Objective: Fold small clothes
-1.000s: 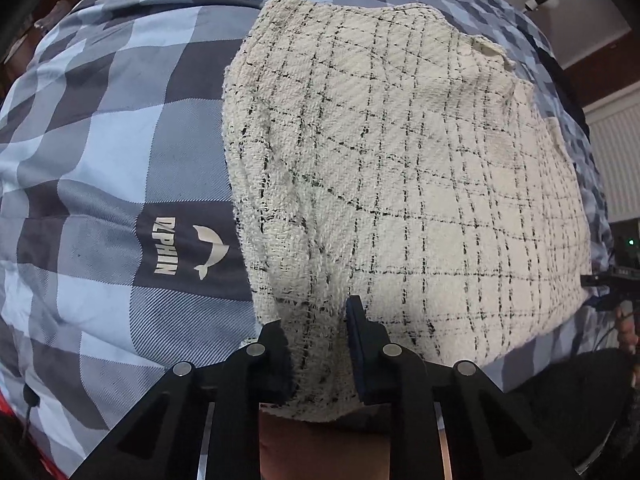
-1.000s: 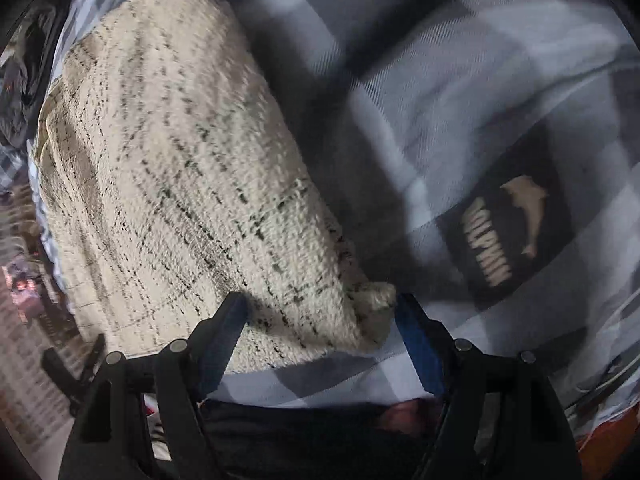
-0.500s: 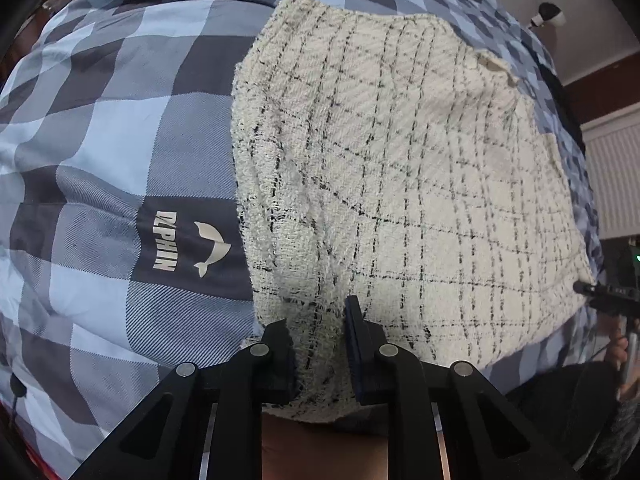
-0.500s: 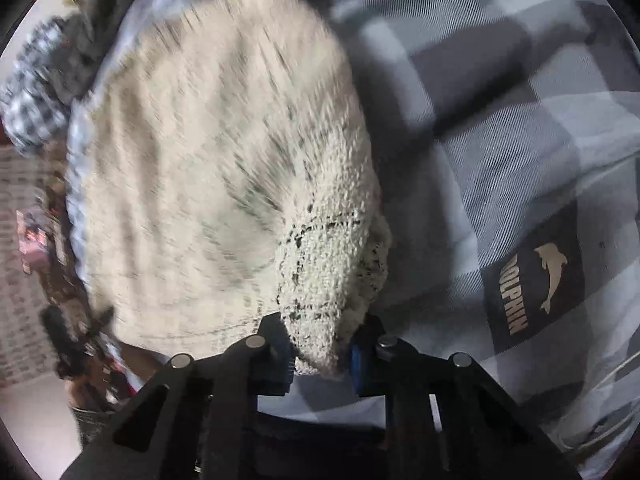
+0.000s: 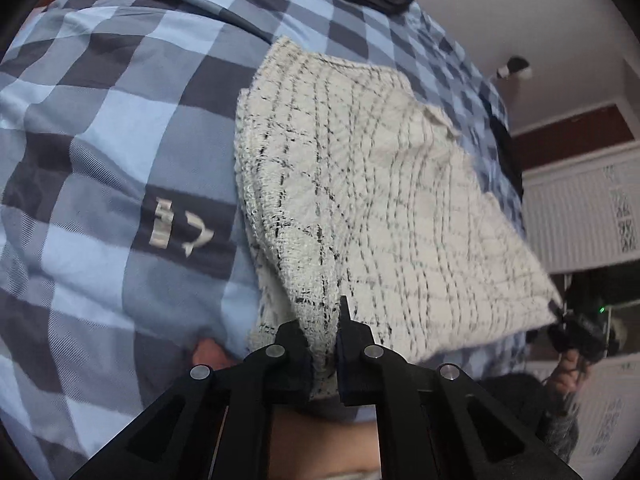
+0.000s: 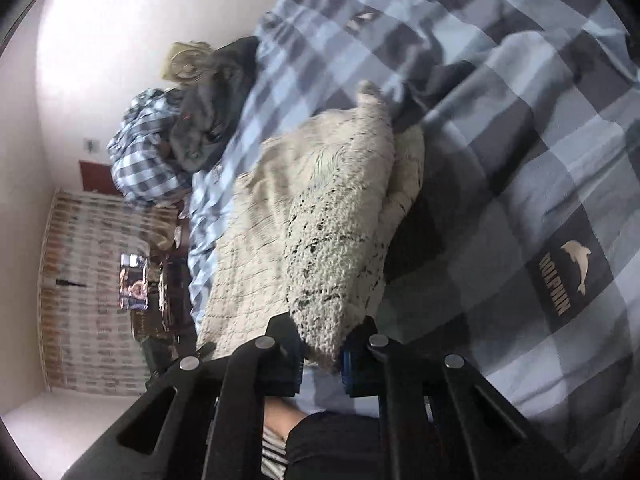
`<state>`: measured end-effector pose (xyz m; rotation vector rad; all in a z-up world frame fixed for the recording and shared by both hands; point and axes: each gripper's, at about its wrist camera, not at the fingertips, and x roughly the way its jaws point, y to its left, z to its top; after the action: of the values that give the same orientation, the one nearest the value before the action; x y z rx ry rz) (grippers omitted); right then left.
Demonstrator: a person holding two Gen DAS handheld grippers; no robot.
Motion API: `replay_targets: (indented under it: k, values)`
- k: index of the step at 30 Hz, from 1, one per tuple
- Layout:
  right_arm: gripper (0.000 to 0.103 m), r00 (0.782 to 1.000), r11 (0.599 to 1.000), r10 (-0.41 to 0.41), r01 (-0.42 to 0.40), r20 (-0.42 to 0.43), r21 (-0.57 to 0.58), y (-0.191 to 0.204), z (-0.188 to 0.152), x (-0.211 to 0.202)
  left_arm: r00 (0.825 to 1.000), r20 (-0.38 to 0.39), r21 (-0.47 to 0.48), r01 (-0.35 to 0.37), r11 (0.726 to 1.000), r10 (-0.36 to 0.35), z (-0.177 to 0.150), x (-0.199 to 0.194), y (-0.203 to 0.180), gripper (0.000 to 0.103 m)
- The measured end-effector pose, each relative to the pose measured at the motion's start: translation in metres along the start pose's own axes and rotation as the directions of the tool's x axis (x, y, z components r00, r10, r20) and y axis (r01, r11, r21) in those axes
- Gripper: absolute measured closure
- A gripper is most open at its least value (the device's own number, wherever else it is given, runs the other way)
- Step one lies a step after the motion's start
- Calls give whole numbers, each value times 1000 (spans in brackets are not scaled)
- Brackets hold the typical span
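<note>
1. My left gripper (image 5: pixel 322 354) is closing its jaws on the near edge of the cream tweed garment (image 5: pixel 380 208), fabric bunching between the pads.
2. My right gripper (image 6: pixel 320 354) is closing on another corner.
3. The garment is lying on the blue checked bedspread (image 5: pixel 100 128), stretching away from both grippers.

Your left wrist view looks steeply down, close over the cloth (image 5: pixel 380 200) on the bedspread (image 5: pixel 100 140). Your right view faces it from the opposite corner; both share it.
</note>
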<state>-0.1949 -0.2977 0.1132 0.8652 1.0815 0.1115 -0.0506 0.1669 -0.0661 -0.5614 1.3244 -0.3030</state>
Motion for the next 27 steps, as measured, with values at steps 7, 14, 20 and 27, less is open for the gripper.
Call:
replay_targets:
  k: [7, 14, 20, 27]
  values:
    - [93, 985, 988, 153, -153, 76, -1, 4, -10, -27, 998, 7, 81, 64, 995, -65, -24, -50, -20, 96]
    - [93, 978, 979, 204, -204, 47, -10, 5, -22, -46, 985, 12, 69, 172, 983, -174, -58, -80, -14, 96]
    - [93, 981, 975, 175, -185, 85, 121, -3, 23, -10, 965, 71, -16, 256, 967, -254, -9, -46, -14, 97]
    - [93, 975, 951, 128, -173, 182, 258, -20, 123, 55, 933, 220, -229, 332, 915, -284, 90, 3, 26, 97]
